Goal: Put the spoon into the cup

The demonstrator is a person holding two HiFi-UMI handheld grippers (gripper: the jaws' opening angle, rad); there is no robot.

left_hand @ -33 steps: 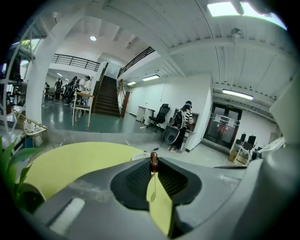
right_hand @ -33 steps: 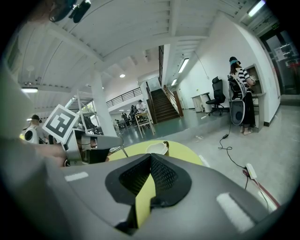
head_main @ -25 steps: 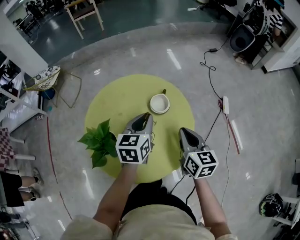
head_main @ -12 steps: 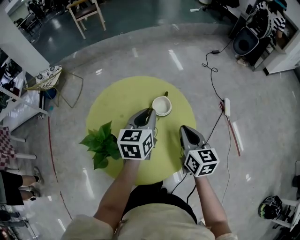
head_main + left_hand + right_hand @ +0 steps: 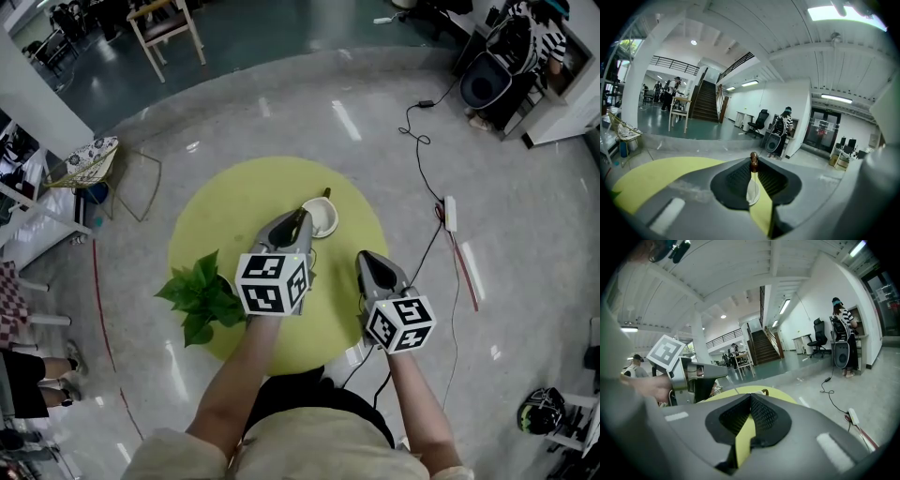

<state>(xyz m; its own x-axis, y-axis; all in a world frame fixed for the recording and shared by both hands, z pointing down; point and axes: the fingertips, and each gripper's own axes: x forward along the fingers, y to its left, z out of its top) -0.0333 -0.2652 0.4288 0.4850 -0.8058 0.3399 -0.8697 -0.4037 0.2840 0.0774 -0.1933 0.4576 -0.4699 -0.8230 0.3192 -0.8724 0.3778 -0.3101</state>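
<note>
Head view: a round yellow-green counter stands on polished grey floor, with a plant at its left edge and a white cup just beside the left tool.

Left gripper view: that tool pinches the spoon, the spoon's brown handle end at its tips.

Right gripper view: the right tool is pressed together, empty.

Glossy grey floor, round yellow-green bench mid-room. Wooden chair beyond it, black cable and power strip to the right. White walls, ribbed ceiling with light panels, dark staircase at the back.

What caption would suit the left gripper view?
Left gripper holds a spoon between its jaws over the yellow table.
</note>
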